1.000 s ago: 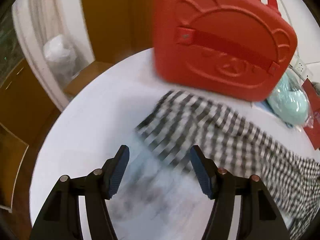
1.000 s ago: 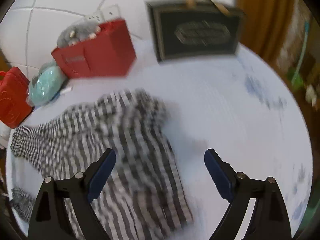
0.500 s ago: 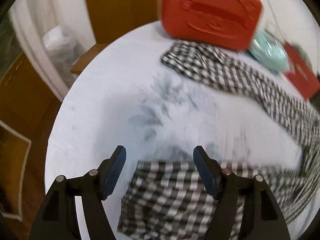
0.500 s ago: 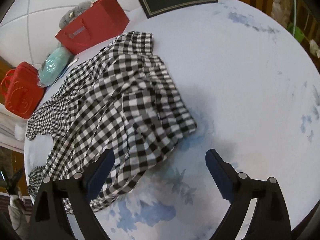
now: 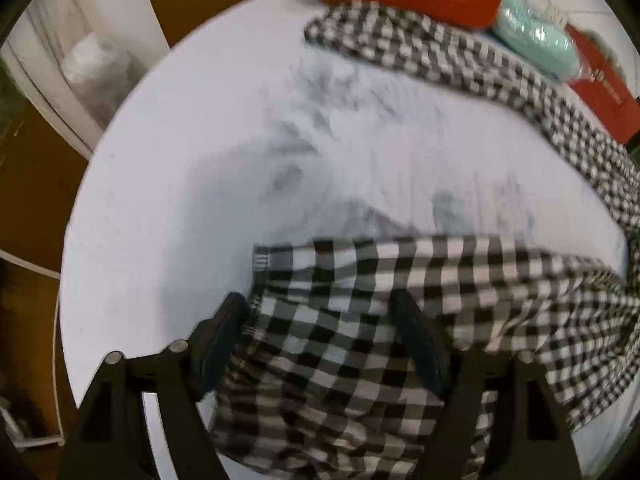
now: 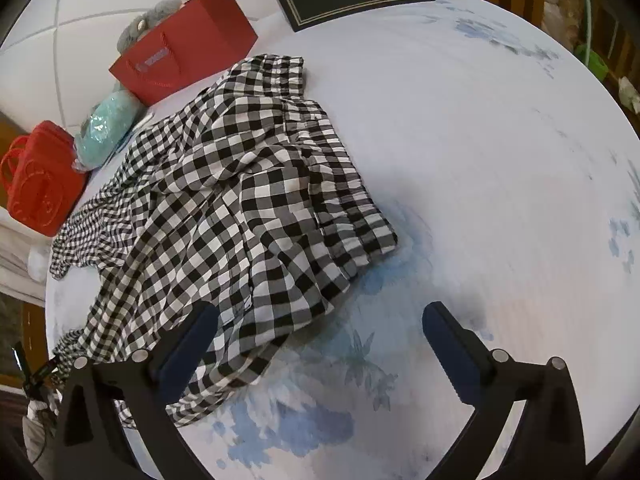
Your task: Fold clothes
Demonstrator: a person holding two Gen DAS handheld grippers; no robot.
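Zero folds done — checked garment (image 6: pixel 240 208) lies crumpled on desk (image 6: pixel 480 160), below red bag (image 6: pixel 184 64). Left claw (image 5: pixel 320 344) opening over its corner, right claw (image 6: pixel 320 340) opening, empty — no grasp yet.

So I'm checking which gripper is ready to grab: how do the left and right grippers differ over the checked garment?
The left gripper has checked garment cloth lying between its fingers; the right gripper spans mostly bare tablecloth, with only the hem near its left finger. The left view is motion-blurred; the right is sharp. Both point steeply down, jaws opening, neither pinching cloth.
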